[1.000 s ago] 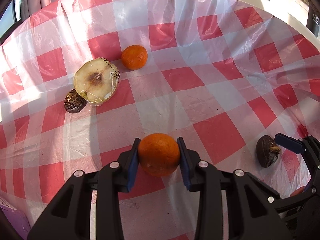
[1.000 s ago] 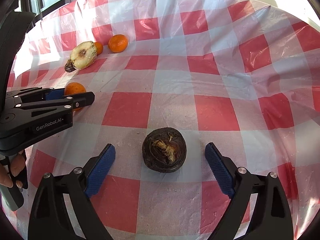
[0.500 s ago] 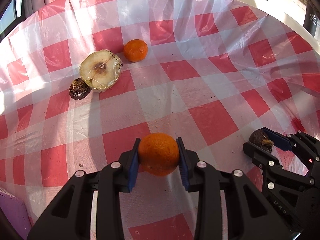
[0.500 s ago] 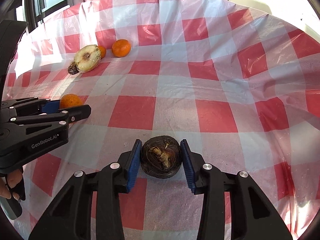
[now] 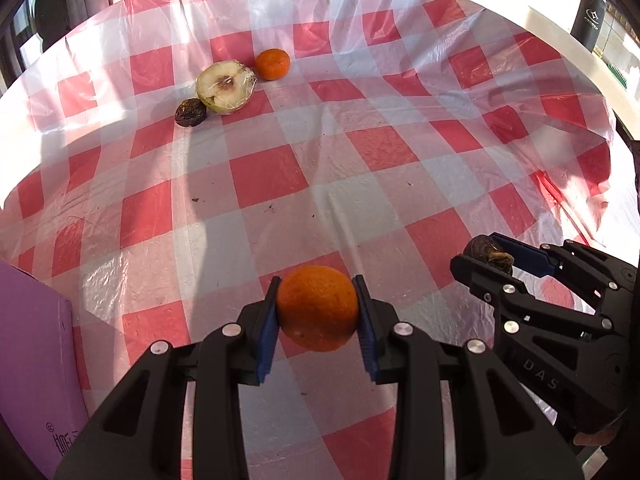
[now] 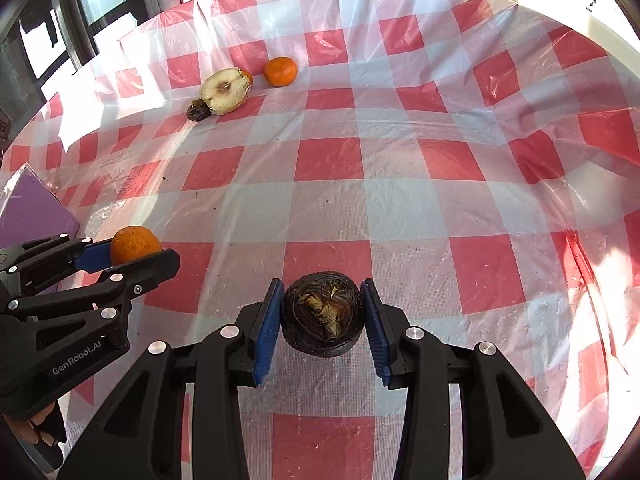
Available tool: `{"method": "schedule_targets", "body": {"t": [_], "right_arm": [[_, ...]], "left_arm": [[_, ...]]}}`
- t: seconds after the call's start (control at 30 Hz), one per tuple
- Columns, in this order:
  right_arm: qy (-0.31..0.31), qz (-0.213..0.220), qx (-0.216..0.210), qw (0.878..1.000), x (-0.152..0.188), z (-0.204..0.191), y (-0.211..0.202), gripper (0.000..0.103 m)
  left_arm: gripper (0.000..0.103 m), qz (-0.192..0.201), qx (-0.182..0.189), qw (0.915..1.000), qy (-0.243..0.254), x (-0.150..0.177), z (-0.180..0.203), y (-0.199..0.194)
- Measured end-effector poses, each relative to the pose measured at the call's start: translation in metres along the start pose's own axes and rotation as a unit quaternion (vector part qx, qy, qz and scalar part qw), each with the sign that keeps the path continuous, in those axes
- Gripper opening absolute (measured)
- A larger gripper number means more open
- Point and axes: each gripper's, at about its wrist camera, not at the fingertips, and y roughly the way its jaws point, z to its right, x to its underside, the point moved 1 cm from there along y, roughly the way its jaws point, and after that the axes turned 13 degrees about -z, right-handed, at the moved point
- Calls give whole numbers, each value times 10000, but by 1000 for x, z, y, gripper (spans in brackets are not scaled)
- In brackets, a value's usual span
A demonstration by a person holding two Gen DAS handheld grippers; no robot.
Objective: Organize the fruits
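My left gripper [image 5: 318,309] is shut on an orange [image 5: 318,307], held above the red-and-white checked tablecloth [image 5: 360,160]. My right gripper [image 6: 323,315] is shut on a dark shrivelled fruit [image 6: 323,314], also lifted off the cloth. Each gripper shows in the other's view: the right one [image 5: 490,254] at the lower right, the left one [image 6: 132,246] at the lower left. Far back on the cloth lie a halved pale fruit in plastic wrap [image 5: 225,87], a small orange [image 5: 273,64] and another dark fruit [image 5: 190,112]. A further orange [image 6: 247,76] peeks from behind the halved fruit.
A purple box [image 5: 36,360] stands at the left near edge of the table. The tablecloth hangs crumpled over the right edge [image 5: 560,184]. A dark bottle [image 5: 590,16] stands beyond the table at the far right. A hand [image 6: 38,432] holds the left gripper.
The right gripper closed on the dark fruit and lifted it. Both grippers pulled back from the far fruits, which now look smaller, and the purple box has come into view.
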Motion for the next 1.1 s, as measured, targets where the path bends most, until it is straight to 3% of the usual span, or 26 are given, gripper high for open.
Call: {"method": "schedule_targets", "body": {"t": [0.2, 0.47, 0.8, 1.1], "right_arm": [[45, -121, -78, 9999, 23, -23, -23, 40], [-251, 63, -172, 9995, 25, -77, -52, 40], [-963, 297, -490, 9937, 18, -178, -70, 40], [-1735, 456, -634, 9817, 19, -267, -79, 40]], "left_arm": [[34, -107, -81, 9999, -70, 24, -9, -39], [35, 96, -325, 9994, -4, 39, -31, -92], [35, 313, -711, 9960, -445, 74, -121, -140], [35, 181, -903, 9909, -987, 125, -205, -145]]}}
